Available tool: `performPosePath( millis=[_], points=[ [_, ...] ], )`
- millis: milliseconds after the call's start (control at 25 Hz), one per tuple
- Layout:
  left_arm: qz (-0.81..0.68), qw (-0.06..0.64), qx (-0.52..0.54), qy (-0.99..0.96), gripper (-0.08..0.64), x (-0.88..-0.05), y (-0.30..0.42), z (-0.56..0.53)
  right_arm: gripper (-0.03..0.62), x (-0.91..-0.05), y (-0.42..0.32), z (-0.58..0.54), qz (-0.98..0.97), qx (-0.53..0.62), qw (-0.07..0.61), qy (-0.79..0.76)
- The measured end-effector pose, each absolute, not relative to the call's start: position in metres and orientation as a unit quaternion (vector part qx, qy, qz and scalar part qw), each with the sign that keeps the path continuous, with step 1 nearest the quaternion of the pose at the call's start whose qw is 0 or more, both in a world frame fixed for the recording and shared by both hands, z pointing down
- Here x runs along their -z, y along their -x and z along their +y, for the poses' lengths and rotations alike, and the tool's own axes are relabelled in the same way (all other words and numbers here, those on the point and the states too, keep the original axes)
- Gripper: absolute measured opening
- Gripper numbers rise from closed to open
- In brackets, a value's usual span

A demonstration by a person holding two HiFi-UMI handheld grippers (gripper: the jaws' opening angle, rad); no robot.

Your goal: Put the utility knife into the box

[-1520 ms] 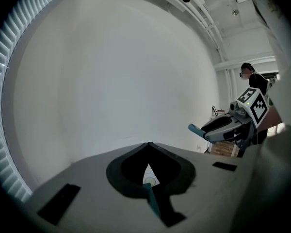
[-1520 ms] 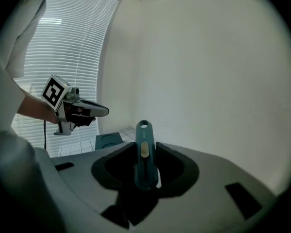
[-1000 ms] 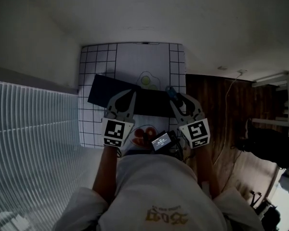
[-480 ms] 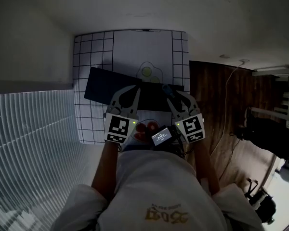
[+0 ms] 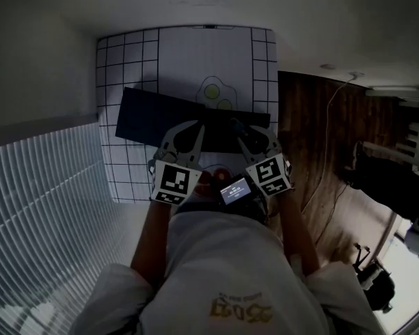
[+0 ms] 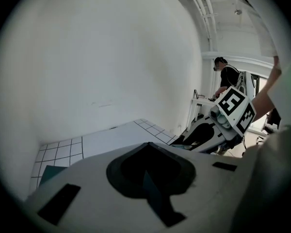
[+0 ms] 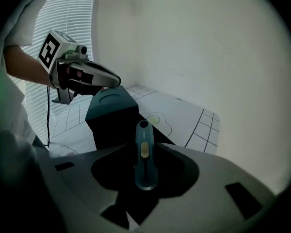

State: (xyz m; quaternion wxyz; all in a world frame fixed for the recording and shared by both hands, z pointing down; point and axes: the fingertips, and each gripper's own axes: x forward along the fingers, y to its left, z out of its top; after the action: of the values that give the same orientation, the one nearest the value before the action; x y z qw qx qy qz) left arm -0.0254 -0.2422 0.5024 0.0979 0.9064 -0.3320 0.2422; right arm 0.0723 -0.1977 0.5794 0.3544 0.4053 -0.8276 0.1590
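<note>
A person seen from above holds 2 grippers over a white gridded table point(image 5: 188, 54); the right gripper point(image 5: 255, 137) is clamped on the utility knife point(image 7: 145, 152), its jaws pressing the blue-grey handle from both sides; the knife's yellow slider faces up and its far end points away from the person, past the jaw tips. In the head view the knife overlaps the right part of the dark box point(image 5: 153, 117), which lies flat across the table just in front of both grippers; whether the knife touches the box cannot be told, and it is not inside it. The left gripper point(image 5: 184, 132) hangs over the middle of the box with its jaws drawn together to a point; a thin teal strip shows edge-on in the gap behind the tips, and what it is cannot be told. From the right gripper view the box rises dark with a teal top, the left gripper's tip just above it. A line drawing of a fried egg point(image 5: 213, 89) lies on the table beyond the box; a small lit screen point(image 5: 235, 189) sits at the person's chest between the 2 marker cubes; a wooden floor point(image 5: 314, 138) runs to the right of the table, slatted blinds point(image 5: 42, 208) to the left.
</note>
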Motion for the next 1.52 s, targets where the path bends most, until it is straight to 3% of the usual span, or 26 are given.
performPosePath(
  millis=[920,1440,1520],
  points=[
    [-0.318,0.123,-0.248,-0.907,0.008,-0.524,0.026,-0.239,0.138,-0.631,-0.064,-0.198,-0.79,-0.149,0.478,-0.355],
    [-0.334,0.126,-0.245,-0.902,0.008,-0.515,0.037,-0.239,0.139,-0.616,-0.069,-0.206,-0.786,-0.167,0.451,-0.389],
    [-0.338,0.123,-0.244,-0.901,0.008,-0.513,0.04,-0.236,0.078,-0.608,-0.072,-0.207,-0.783,-0.153,0.445,-0.406]
  ],
)
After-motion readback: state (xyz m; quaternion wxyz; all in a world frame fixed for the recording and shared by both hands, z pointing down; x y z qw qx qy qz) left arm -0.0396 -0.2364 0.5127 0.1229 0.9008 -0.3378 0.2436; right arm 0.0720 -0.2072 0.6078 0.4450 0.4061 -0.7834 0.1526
